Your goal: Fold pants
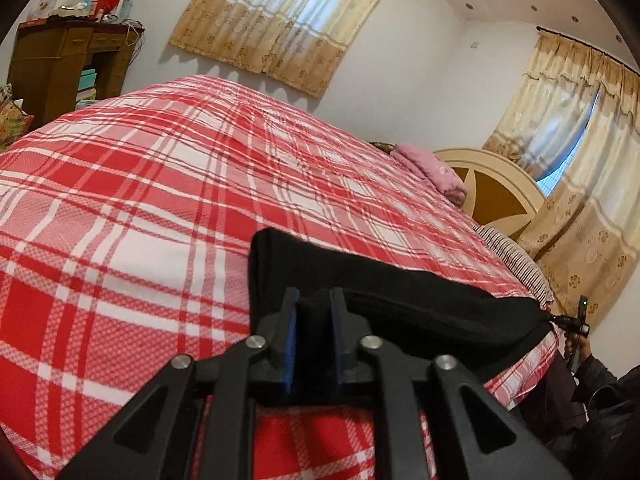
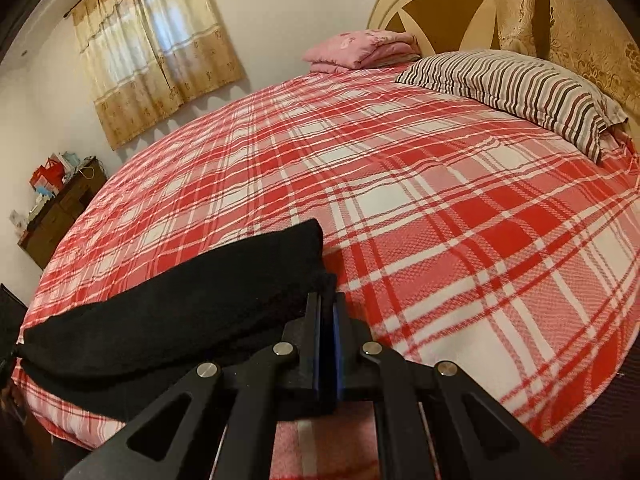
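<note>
The black pants lie folded into a long band near the front edge of the bed, on the red and white plaid sheet. My left gripper stands at the band's left end with its jaws slightly apart; black cloth sits between the blue pads, which do not visibly squeeze it. In the right wrist view the pants stretch away to the left. My right gripper is shut on their right end, with cloth pinched between its pads. That right gripper also shows small at the band's far corner.
A striped pillow and a folded pink blanket lie by the headboard. A wooden cabinet with clutter on top stands against the wall beyond the bed's foot. Curtains hang on two walls. The plaid sheet spreads wide behind the pants.
</note>
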The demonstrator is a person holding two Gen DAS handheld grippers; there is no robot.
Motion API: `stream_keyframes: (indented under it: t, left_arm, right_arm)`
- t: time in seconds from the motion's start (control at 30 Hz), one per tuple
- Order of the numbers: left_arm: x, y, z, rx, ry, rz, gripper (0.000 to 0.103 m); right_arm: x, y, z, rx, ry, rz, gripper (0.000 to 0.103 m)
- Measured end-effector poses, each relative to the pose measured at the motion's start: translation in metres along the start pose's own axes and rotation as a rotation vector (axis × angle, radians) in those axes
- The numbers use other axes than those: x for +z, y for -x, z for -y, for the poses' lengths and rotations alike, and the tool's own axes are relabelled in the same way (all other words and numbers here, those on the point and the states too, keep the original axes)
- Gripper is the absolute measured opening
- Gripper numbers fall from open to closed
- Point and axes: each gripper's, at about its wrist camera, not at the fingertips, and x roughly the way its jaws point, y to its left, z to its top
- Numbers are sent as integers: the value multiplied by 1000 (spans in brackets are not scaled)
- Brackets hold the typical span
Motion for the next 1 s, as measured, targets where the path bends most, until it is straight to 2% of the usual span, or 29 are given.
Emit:
stream_keyframes:
  t: [0.07, 0.13, 0.2, 0.23, 0.33, 0.53, 0.63, 0.7, 0.8, 0.87, 1.0]
  left_arm:
    - [-2, 4, -1, 14, -6, 5, 32]
    - [-4, 10, -3, 15, -4, 13, 32]
    - [-7, 13, -1, 36, -27, 5, 41]
    - [-8, 14, 1, 55, -46, 3, 47]
    - [-11, 17, 2, 92, -83, -11, 48]
    - [-17, 19, 14, 157, -170, -3, 48]
    - [-20, 15, 27, 197, -242, 6, 48]
    - [-22, 7, 33, 216, -288, -16, 48]
    - [-26, -4, 42, 245, -358, -43, 35]
    - [-27, -3, 44, 247, -364, -33, 33]
    - [-23, 2, 43, 240, -345, -22, 24]
  right_arm:
    - [0, 6, 1, -19, -6, -7, 8]
    - [-1, 17, -3, -68, 11, 15, 26]
    - [0, 30, -13, -93, 33, 43, 34]
    - [1, 36, -21, -92, 52, 59, 34]
    - [4, 51, -55, -89, 140, 90, 34]
    - [0, 42, -171, 47, 389, 38, 34]
    - [-20, 23, -239, 138, 535, -14, 34]
    - [-38, 10, -280, 195, 626, -42, 34]
    - [-69, -9, -337, 274, 753, -92, 34]
    - [-86, -20, -362, 312, 811, -120, 34]
    - [-118, -33, -396, 368, 901, -175, 34]
